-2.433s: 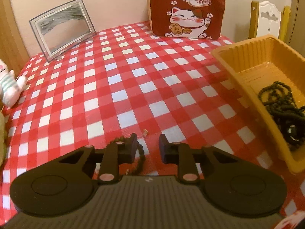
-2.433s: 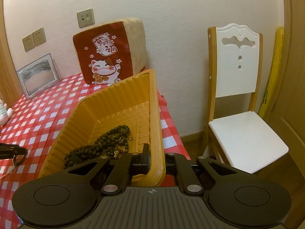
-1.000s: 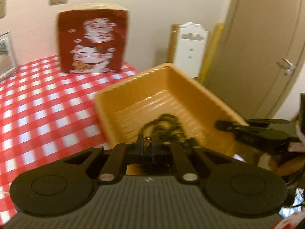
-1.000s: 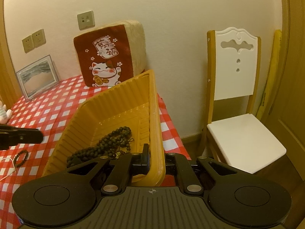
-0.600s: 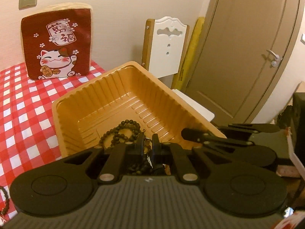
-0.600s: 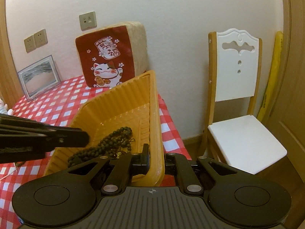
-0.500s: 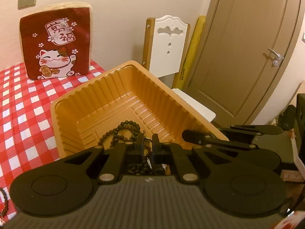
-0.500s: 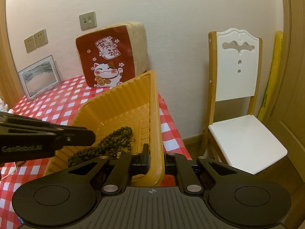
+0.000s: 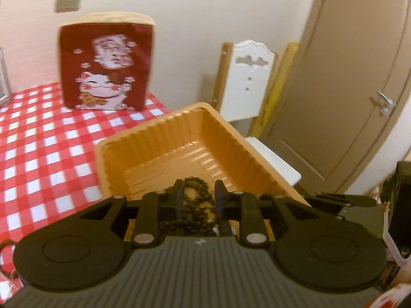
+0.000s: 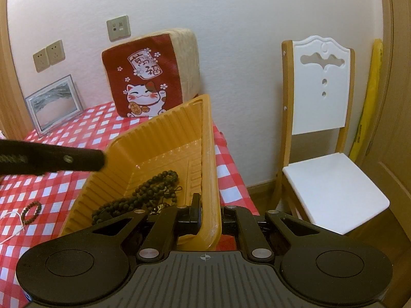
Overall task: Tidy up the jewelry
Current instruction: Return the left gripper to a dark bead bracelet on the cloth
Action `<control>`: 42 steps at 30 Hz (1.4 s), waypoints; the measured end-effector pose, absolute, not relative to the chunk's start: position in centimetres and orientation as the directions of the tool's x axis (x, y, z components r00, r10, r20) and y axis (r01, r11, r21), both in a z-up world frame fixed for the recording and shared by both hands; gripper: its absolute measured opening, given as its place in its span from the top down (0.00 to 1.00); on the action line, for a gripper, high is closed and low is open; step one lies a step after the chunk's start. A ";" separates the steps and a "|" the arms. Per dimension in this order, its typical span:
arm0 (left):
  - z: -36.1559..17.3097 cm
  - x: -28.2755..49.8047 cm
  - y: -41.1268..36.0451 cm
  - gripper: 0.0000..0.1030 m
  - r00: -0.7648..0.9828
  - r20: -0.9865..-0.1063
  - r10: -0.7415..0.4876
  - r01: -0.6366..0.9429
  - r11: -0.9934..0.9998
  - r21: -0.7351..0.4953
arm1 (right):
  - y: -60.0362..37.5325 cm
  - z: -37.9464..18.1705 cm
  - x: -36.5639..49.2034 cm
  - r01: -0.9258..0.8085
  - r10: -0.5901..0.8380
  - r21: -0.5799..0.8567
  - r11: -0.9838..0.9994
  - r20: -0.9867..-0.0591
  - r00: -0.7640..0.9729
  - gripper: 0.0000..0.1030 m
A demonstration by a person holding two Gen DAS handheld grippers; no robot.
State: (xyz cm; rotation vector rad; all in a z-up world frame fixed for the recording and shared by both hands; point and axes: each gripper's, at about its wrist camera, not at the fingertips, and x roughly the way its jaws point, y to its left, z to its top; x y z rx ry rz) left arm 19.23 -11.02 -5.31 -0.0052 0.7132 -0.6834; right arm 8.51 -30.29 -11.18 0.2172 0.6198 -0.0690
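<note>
An orange ribbed tray (image 9: 143, 138) (image 10: 159, 138) sits at the right edge of the checkered table. Dark bead strings (image 9: 195, 208) (image 10: 146, 192) lie piled in it. My left gripper (image 9: 197, 196) hangs open over the tray, its jaws apart above the beads, nothing held. It shows as a dark bar (image 10: 51, 160) in the right wrist view. My right gripper (image 10: 209, 213) is shut on the tray's near rim and tilts the tray. One small dark bead bracelet (image 10: 31, 213) with a white string lies on the cloth left of the tray.
A red lucky-cat cushion (image 10: 151, 79) and a framed picture (image 10: 52, 105) stand against the back wall. A white chair (image 10: 326, 133) stands right of the table, past its edge. A brown door (image 9: 354, 82) is further right.
My left gripper carried a bead string from the cloth to over the tray, then opened its jaws; the string now lies in the tray. The right gripper kept its hold on the rim.
</note>
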 end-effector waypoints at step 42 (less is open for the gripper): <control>-13.7 22.2 5.5 0.78 0.639 -0.758 -0.133 0.211 0.977 0.006 | -30.3 -11.3 8.6 0.150 -0.013 0.180 0.972 -0.600 0.800 0.94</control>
